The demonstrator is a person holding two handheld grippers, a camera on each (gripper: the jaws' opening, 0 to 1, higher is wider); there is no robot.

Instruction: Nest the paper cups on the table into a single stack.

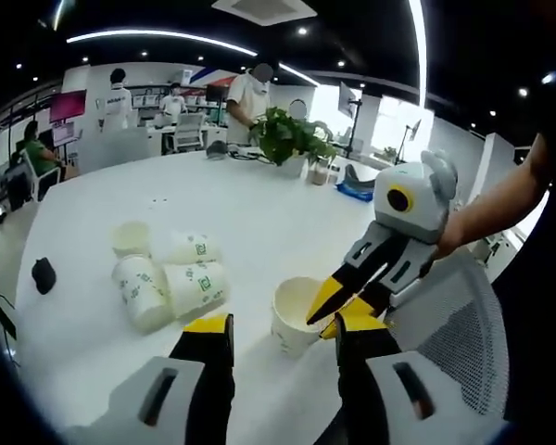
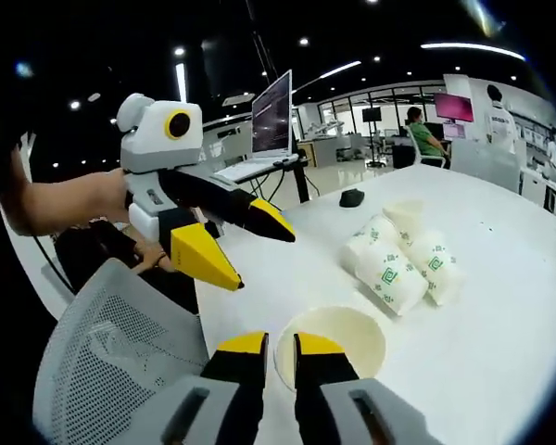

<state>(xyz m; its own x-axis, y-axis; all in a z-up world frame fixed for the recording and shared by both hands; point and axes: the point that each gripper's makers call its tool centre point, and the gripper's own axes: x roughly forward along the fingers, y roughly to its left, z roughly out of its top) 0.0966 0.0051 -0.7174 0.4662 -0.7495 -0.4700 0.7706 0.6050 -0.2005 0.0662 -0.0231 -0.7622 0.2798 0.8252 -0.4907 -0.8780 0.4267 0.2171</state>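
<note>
Right gripper (image 2: 279,350): my jaws are clenched on the near rim of the upright cup (image 2: 338,341), one tip inside the mouth, one outside.
Left gripper (image 1: 284,326): my jaws stand spread and hold nothing, poised just short of that cup (image 1: 295,315).
Pile (image 1: 167,274): several cups lie on their sides, touching one another, farther in on the tabletop (image 1: 259,209); one small cup (image 1: 131,237) stands at their back.
Mouse (image 1: 44,274): dark, beyond the pile, out of the way.
Doing it well, I judge: keep the rim pinch light so the mouth stays round, hold the cup level, and bring each lying cup base first.
</note>
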